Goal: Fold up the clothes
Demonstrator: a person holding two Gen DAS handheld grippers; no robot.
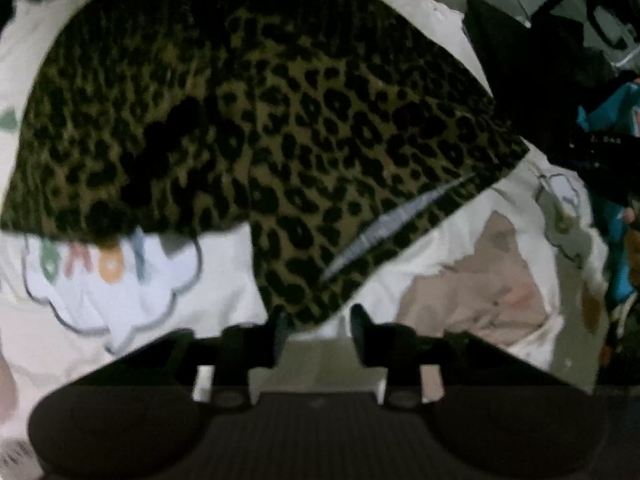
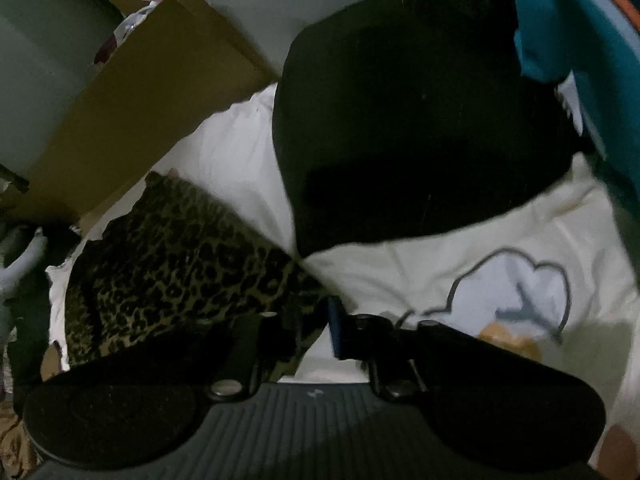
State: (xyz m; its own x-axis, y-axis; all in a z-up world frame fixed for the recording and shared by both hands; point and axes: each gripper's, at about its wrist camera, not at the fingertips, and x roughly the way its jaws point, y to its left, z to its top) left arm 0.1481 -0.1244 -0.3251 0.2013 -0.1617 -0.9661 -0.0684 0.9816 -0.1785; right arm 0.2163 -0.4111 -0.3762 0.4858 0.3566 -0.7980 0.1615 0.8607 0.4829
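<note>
A: Left wrist view first. What is the leopard-print garment (image 1: 260,120) lying on?

B: A white bedsheet (image 1: 224,280) printed with cloud shapes and coloured letters. The garment spreads across the upper and middle part of it, with one lobe and a pale label running down toward the left gripper (image 1: 318,320). Its jaws stand apart; the lobe's tip lies between them, and no pad presses it.

A: Room around it?

B: Bare sheet below the garment on both sides. Right of it sits a pinkish patch, blurred. Past the sheet's right edge is dark clutter with something teal (image 1: 612,108); I cannot tell what.

A: Right wrist view?

B: The garment (image 2: 172,272) lies at lower left, wrinkled. A fold of it reaches the right gripper (image 2: 308,320), whose jaws are slightly parted; whether they pinch it is hidden in shadow. Above and right of the garment rests a black cloth mound (image 2: 400,120) on the sheet (image 2: 400,280). Brown cardboard (image 2: 152,92) leans beyond it, upper left. Teal fabric (image 2: 560,20) is cut off at the top right.
</note>
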